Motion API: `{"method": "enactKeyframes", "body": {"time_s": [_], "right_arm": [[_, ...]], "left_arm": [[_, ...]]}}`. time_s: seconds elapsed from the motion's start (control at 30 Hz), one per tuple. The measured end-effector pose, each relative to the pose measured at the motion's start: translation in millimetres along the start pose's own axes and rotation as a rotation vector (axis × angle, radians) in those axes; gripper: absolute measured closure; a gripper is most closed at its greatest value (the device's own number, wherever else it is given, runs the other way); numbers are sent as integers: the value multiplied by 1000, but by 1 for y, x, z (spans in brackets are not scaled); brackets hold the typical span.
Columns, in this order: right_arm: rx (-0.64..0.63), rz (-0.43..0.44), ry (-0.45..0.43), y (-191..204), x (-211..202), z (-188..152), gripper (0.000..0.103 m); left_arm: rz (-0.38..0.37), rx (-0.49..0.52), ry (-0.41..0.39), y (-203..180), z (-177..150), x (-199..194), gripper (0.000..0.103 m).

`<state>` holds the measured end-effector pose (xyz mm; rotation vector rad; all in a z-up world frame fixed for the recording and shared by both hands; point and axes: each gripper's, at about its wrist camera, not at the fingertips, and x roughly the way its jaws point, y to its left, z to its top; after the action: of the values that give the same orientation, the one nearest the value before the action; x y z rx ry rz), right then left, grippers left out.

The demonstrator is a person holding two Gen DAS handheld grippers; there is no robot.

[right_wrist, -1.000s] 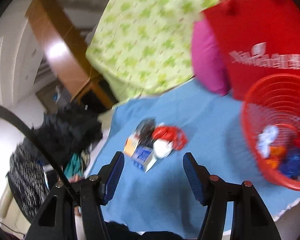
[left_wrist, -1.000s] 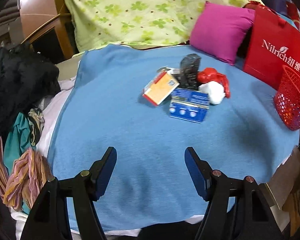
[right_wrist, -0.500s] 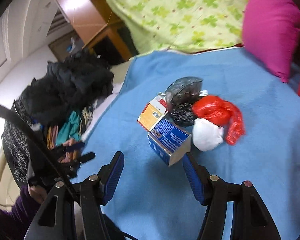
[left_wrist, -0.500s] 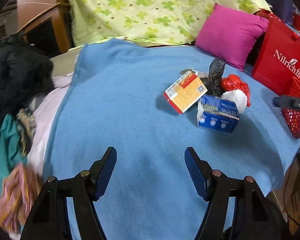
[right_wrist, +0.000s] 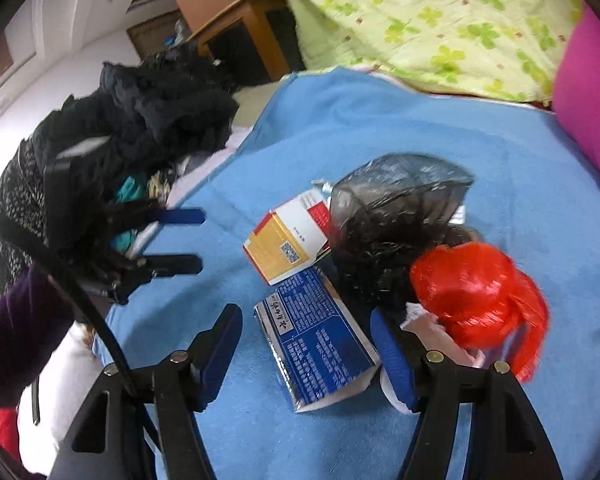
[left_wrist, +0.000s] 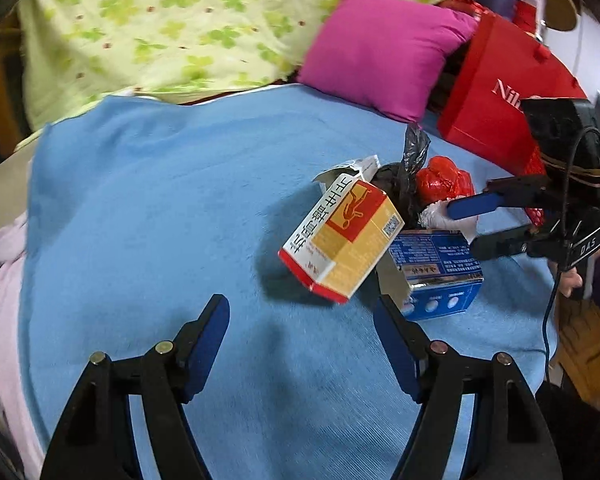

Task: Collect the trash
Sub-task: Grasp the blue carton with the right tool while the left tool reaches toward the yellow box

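Right wrist: gripper (right_wrist: 306,334) nearer blue box (right_wrist: 316,342) (jaws widening)

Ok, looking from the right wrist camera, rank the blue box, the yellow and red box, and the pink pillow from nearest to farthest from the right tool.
1. Blue box: lying between the right tool's open fingers.
2. Yellow and red box: just beyond it, slightly left.
3. Pink pillow: far right, at the blanket's edge.

Black gripper frames, blue-padded fingers (left_wrist: 204,332), brass screws, black cable, purple sleeve (right_wrist: 16,320).
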<state>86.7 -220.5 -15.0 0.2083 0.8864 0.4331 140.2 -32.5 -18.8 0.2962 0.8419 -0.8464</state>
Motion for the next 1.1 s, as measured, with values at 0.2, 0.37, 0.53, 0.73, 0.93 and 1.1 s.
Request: {"method": "enactKeyframes", "body": {"time_s": [0.2, 0.37, 0.53, 0.73, 0.93, 1.1], "right_arm": [[-89, 10, 80, 11, 23, -5, 31], [-139, -46, 104, 20, 32, -11, 30], [-157, -75, 117, 23, 39, -11, 26], [-144, -95, 91, 25, 36, -16, 32], [-130, -112, 69, 36, 17, -39, 46], [-74, -143, 56, 30, -12, -65, 46]], "left_arm": [[-78, 88, 3, 1, 10, 11, 28], [-98, 123, 4, 6, 26, 20, 28], [-133, 142, -5, 9, 41, 21, 28], [-182, 147, -2, 9, 47, 27, 28], [-225, 171, 25, 7, 54, 45, 28], [-291, 180, 40, 0, 57, 57, 27]]}}
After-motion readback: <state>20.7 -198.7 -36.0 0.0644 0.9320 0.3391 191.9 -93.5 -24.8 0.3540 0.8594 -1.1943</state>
